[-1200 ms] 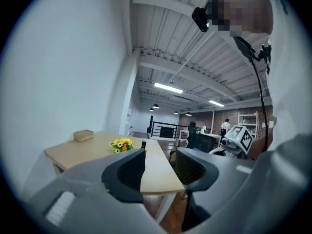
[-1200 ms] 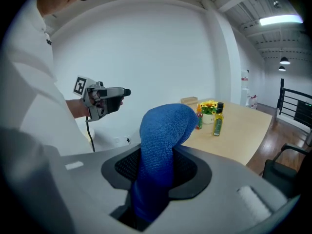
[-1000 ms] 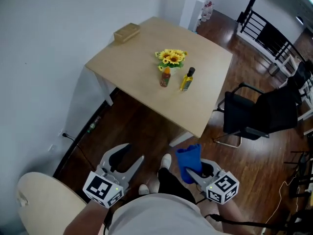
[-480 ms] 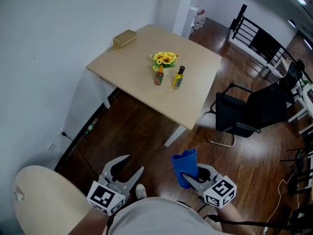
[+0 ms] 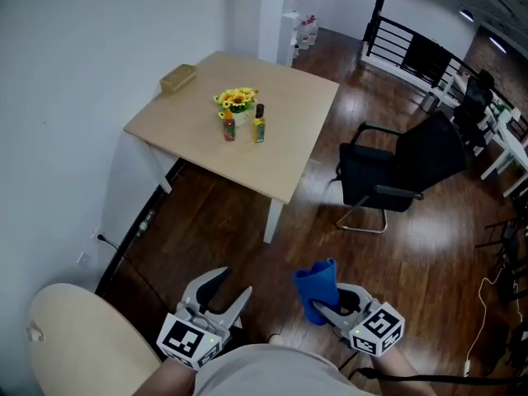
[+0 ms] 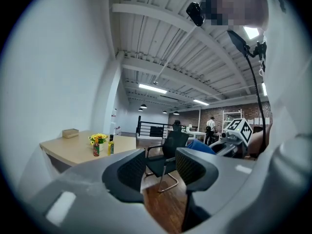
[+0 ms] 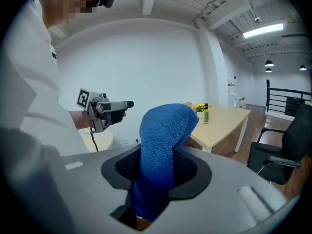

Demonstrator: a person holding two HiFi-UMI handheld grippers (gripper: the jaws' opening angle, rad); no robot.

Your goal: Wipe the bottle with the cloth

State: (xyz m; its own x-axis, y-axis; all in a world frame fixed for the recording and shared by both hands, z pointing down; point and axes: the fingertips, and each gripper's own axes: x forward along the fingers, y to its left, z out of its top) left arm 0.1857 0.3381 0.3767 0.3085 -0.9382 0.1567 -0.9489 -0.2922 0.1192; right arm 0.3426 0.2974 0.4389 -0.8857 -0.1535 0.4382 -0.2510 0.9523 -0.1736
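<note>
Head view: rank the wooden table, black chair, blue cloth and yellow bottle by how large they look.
1. wooden table
2. black chair
3. blue cloth, though being nearest the camera inflates it
4. yellow bottle

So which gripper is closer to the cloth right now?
Right. The right gripper holds the cloth between its jaws; the left gripper is open and empty, off to the cloth's left, not touching it.

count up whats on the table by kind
bottles: 2 (red bottle, yellow bottle)
sunflower bunch: 1
box: 1
total: 4
</note>
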